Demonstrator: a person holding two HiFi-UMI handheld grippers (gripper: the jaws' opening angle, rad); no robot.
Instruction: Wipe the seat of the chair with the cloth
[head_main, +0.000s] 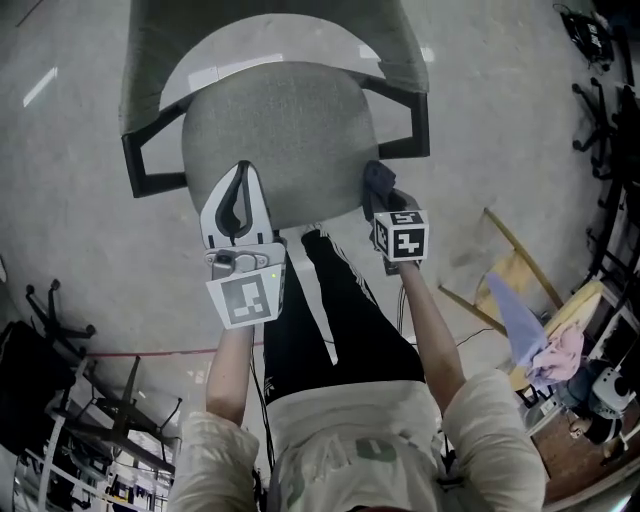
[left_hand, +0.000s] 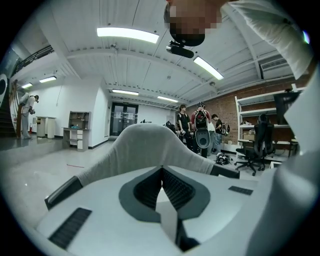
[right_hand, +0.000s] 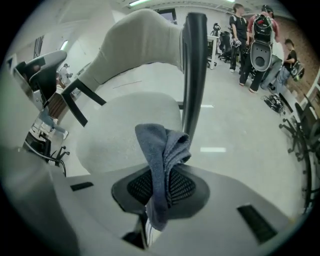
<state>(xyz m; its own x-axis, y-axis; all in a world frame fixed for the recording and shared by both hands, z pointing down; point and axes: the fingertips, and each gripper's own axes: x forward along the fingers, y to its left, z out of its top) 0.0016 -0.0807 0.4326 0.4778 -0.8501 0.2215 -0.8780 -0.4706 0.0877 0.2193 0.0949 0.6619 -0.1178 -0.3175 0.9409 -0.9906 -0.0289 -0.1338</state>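
Note:
The grey chair seat (head_main: 285, 135) lies below me, its backrest (head_main: 260, 25) at the top and black armrests (head_main: 150, 165) at both sides. My left gripper (head_main: 243, 170) hangs over the seat's front left, jaws shut with nothing between them; its own view shows the tips (left_hand: 161, 169) meeting in front of the backrest (left_hand: 145, 145). My right gripper (head_main: 376, 182) is at the seat's front right edge, shut on a grey-blue cloth (right_hand: 164, 150). The cloth stands bunched above the jaws, beside the right armrest post (right_hand: 194, 70) and over the seat (right_hand: 120, 135).
My legs in black trousers (head_main: 335, 300) stand just before the chair. A wooden frame with draped cloths (head_main: 525, 310) is at the right, office chair bases (head_main: 600, 110) beyond it, and black racks (head_main: 60, 390) at the lower left. People (left_hand: 200, 127) stand far behind the chair.

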